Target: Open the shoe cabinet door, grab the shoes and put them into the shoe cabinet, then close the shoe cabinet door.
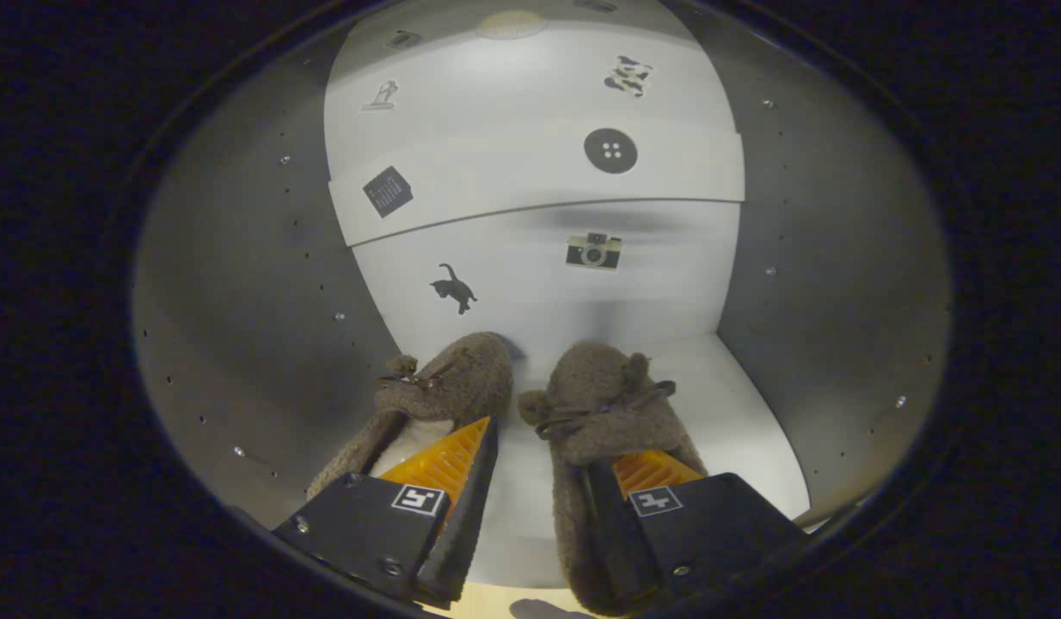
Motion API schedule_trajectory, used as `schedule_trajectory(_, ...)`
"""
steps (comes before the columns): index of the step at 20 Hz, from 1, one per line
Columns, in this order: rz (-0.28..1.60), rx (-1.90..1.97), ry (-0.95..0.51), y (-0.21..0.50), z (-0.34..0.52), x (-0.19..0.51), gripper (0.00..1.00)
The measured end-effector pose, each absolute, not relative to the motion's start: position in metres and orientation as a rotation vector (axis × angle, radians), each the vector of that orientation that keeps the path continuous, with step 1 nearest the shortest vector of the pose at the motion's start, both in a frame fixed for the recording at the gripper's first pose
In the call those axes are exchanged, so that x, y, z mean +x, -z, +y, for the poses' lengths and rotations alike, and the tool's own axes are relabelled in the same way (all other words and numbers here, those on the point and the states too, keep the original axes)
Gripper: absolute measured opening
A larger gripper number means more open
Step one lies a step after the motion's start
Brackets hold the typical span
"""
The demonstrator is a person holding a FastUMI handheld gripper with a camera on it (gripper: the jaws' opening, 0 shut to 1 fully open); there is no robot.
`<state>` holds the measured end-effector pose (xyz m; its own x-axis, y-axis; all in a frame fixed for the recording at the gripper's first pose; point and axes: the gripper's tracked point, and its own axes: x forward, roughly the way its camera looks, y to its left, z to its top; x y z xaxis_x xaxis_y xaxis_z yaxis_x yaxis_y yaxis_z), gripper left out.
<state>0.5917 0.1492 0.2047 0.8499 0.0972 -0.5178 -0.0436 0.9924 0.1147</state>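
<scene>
Gripper view: gripper (539,447) open inside shoes (530,404); cabinet (238,284) back wall stickers beyond

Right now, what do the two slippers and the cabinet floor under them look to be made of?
Both slippers, left and right, look like brown curly fleece or boucle: nubby, matte pile, with thin cord bows. The cabinet floor looks like a smooth, white, faintly glossy laminated board, though this cannot be confirmed. The gripper is open, one finger in each slipper's opening.

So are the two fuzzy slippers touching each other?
Apart. In the gripper view a strip of white cabinet floor shows between the left slipper and right slipper; the open gripper fingers sit inside them.
</scene>
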Motion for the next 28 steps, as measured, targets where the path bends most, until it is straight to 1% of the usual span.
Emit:
schedule_trajectory(4, 0.516, 0.089, -0.06, -0.22, 0.144, 0.569, 0.68)
schedule_trajectory(8, 0.408, 0.055, -0.026, -0.254, 0.135, 0.535, 0.69)
schedule_trajectory(11, 0.362, 0.057, -0.051, -0.28, 0.141, 0.497, 0.92)
schedule_trajectory(15, 0.262, 0.034, -0.071, -0.318, 0.147, 0.433, 0.93)
schedule_trajectory(21, 0.124, 0.024, -0.117, -0.363, 0.15, 0.317, 0.96)
schedule_trajectory(22, 0.098, 0.02, -0.117, -0.368, 0.146, 0.298, 0.96)
schedule_trajectory(23, 0.088, 0.015, -0.118, -0.37, 0.141, 0.278, 1.0)
schedule_trajectory(28, 0.085, 0.019, -0.147, -0.365, 0.112, 0.188, 1.0)
